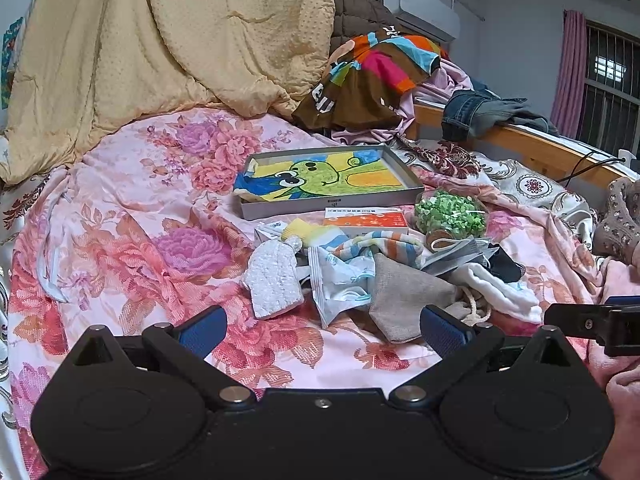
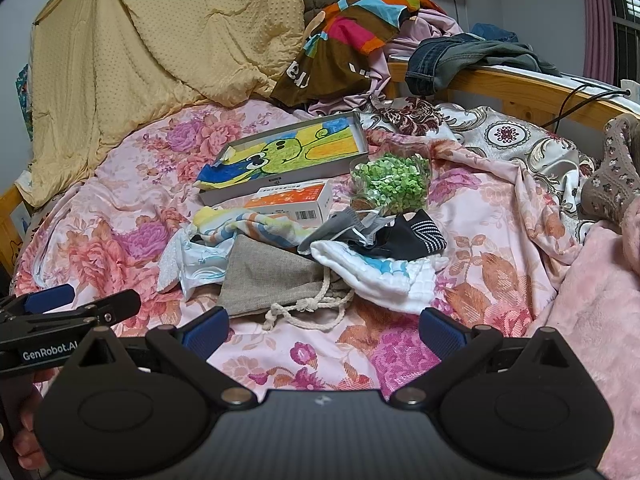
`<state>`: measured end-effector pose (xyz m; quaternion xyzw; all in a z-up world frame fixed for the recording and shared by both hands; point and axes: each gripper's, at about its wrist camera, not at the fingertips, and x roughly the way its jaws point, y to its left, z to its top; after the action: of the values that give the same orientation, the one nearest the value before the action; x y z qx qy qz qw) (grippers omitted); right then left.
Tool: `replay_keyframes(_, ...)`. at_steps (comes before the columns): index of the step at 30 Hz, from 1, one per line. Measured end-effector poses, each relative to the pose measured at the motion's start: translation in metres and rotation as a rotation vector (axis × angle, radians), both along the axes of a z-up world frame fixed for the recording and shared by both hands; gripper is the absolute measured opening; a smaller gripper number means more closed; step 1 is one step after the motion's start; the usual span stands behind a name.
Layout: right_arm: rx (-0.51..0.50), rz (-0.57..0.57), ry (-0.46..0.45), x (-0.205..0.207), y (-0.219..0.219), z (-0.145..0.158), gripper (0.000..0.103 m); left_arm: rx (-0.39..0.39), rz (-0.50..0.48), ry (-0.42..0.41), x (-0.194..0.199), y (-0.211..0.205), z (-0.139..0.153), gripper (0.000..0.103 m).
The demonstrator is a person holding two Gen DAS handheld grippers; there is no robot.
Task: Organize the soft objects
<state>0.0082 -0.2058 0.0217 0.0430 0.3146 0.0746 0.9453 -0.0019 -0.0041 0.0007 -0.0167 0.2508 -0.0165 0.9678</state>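
Observation:
A heap of soft things lies on the floral bedsheet (image 1: 132, 216): a grey linen drawstring pouch (image 1: 404, 296) (image 2: 268, 276), a white muslin cloth (image 2: 380, 276) (image 1: 500, 284), a striped towel (image 1: 376, 246) (image 2: 256, 226), a dark striped sock (image 2: 416, 236), a pale plastic packet (image 1: 340, 280) and a white foam piece (image 1: 274, 280). My left gripper (image 1: 322, 330) hovers open just short of the heap, nothing between its fingers. My right gripper (image 2: 324, 330) is open too, near the pouch's cord (image 2: 304, 308).
Behind the heap sit a shallow grey box with a frog drawing (image 1: 328, 178) (image 2: 280, 152), an orange-white carton (image 2: 292, 202) and a bag of green bits (image 1: 450, 210) (image 2: 392, 182). A yellow quilt (image 1: 160, 48), piled clothes and a wooden bed rail (image 1: 532, 148) border the bed.

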Motion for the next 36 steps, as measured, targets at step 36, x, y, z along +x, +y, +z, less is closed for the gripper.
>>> replay_keyframes(36, 0.005, 0.000, -0.001, -0.0009, -0.0005, 0.0001, 0.103, -0.001, -0.006, -0.006, -0.0005, -0.0029, 0.0008, 0.102)
